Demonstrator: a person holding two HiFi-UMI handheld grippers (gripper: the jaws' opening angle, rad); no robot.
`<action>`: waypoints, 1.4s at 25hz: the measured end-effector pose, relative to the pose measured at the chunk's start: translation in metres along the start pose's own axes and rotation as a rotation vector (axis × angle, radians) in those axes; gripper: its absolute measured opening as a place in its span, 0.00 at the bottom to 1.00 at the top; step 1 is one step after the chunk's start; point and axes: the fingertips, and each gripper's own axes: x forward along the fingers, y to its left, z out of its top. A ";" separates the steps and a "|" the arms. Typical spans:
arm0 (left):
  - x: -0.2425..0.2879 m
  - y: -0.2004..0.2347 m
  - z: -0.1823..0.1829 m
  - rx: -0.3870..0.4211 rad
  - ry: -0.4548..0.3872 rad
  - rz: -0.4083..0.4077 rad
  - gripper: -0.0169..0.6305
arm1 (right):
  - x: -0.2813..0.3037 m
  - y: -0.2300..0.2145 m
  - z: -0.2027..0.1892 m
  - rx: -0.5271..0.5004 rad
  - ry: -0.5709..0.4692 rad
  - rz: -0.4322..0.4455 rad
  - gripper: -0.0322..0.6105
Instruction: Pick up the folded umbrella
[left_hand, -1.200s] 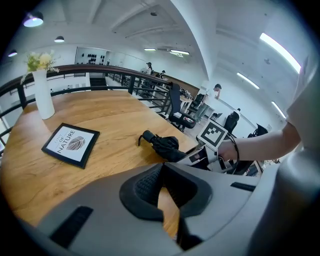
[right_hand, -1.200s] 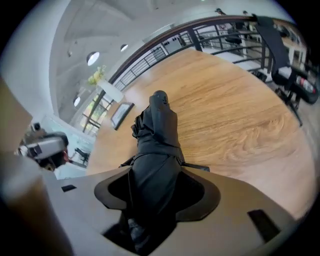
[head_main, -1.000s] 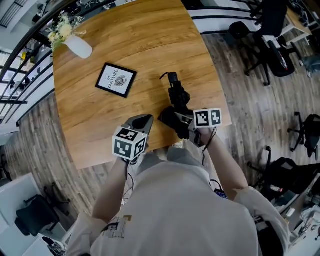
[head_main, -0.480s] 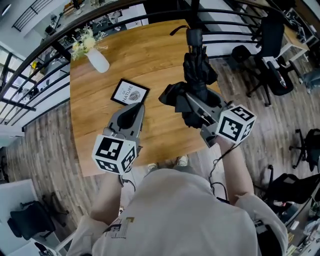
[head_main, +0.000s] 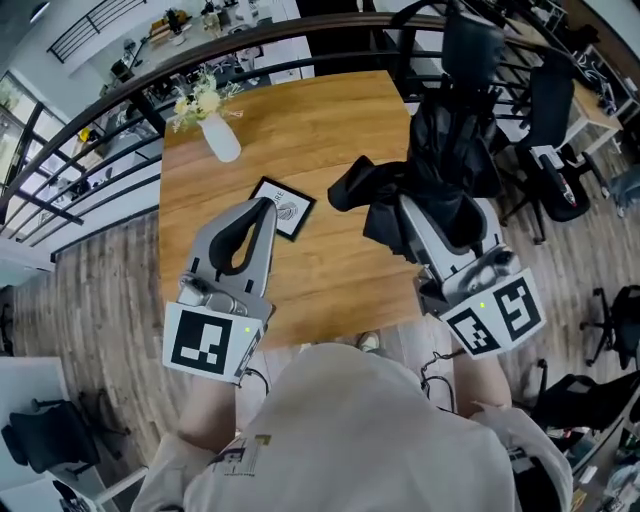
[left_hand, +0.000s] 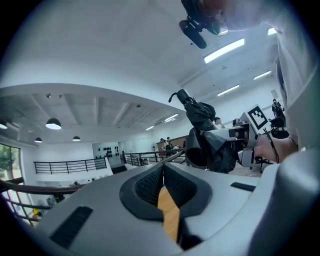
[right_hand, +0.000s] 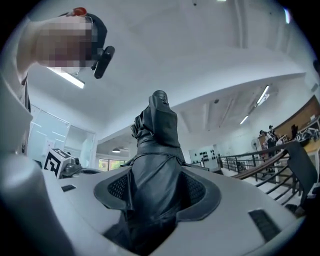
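The folded black umbrella (head_main: 450, 150) hangs well above the wooden table (head_main: 330, 120), its handle end pointing away from me. My right gripper (head_main: 440, 215) is shut on its bunched fabric body. In the right gripper view the umbrella (right_hand: 155, 150) fills the gap between the pads of that gripper (right_hand: 157, 192) and rises upright beyond them. My left gripper (head_main: 262, 207) is held up beside it on the left, shut, with nothing in it. From the left gripper view, the tips of the left gripper (left_hand: 163, 167) meet, and the umbrella (left_hand: 205, 135) shows to the right.
On the table stand a white vase with flowers (head_main: 220, 140) and a small framed picture (head_main: 285, 205). A black railing (head_main: 120, 110) runs behind the table. Office chairs (head_main: 560, 110) stand on the floor at the right.
Both grippers have risen from the table's near edge. The umbrella has left the tabletop in the right gripper and swung from lying flat to pointing away from me.
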 end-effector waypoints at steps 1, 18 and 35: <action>-0.004 0.002 0.002 0.007 -0.009 0.005 0.06 | -0.001 0.004 0.004 -0.015 -0.011 -0.001 0.46; -0.061 -0.014 -0.012 0.003 0.019 0.057 0.06 | -0.037 0.045 -0.022 -0.104 0.004 0.019 0.47; -0.058 -0.026 -0.024 -0.039 0.056 0.001 0.06 | -0.047 0.040 -0.038 -0.095 0.072 -0.002 0.47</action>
